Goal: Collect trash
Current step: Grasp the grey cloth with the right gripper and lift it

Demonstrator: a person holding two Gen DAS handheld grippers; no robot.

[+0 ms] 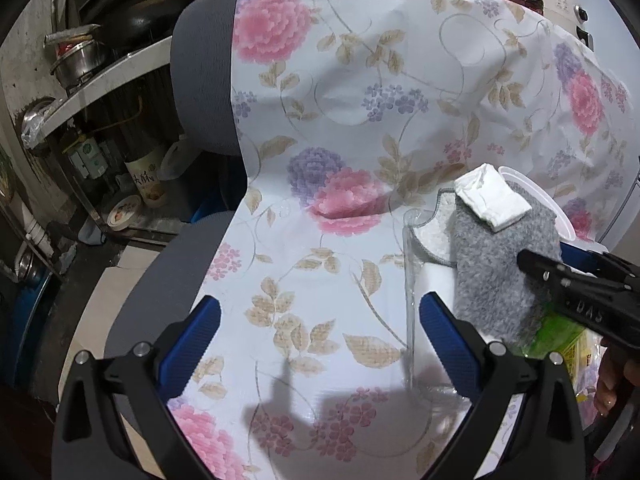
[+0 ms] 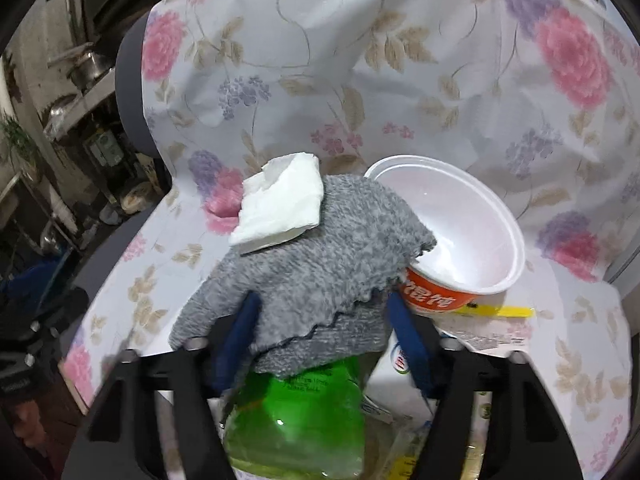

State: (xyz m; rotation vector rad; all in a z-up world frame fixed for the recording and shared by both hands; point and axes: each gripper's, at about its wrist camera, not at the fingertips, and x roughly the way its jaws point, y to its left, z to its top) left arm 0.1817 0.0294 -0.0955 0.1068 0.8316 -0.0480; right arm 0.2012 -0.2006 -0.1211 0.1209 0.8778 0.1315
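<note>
We have the right gripper [image 2: 320, 328] low in the middle of the right wrist view, its blue fingers [image 2: 408, 344] straddling the gray cloth [image 2: 304, 264] that drapes over the green bottle [image 2: 296, 412] at the bottom of the frame. The jaws stand partly apart; the cloth lies between them, but we cannot tell whether the pads are pressing on it yet. A folded white tissue [image 2: 280, 204] sits on the upper left edge of the cloth, and the empty white bowl [image 2: 452, 232] with its orange band lies tipped on its side to the right, just beside the cloth on the floral worktop [image 2: 320, 60].

Our left gripper [image 1: 320, 344] is released and empty at the bottom of the left wrist view, hovering over bare floral cover, with a clear plastic sheet [image 1: 408, 304] near its right finger.

The risks, as we judge them: if we lift the cloth, the tissue is only resting on it and could slide off toward the left edge of the worktop. A shallow pinch may catch only a fold and let the cloth slip free. Tugging it could also roll the bottle underneath, or nudge the tipped bowl. We might also snag the loose floral cover.
</note>
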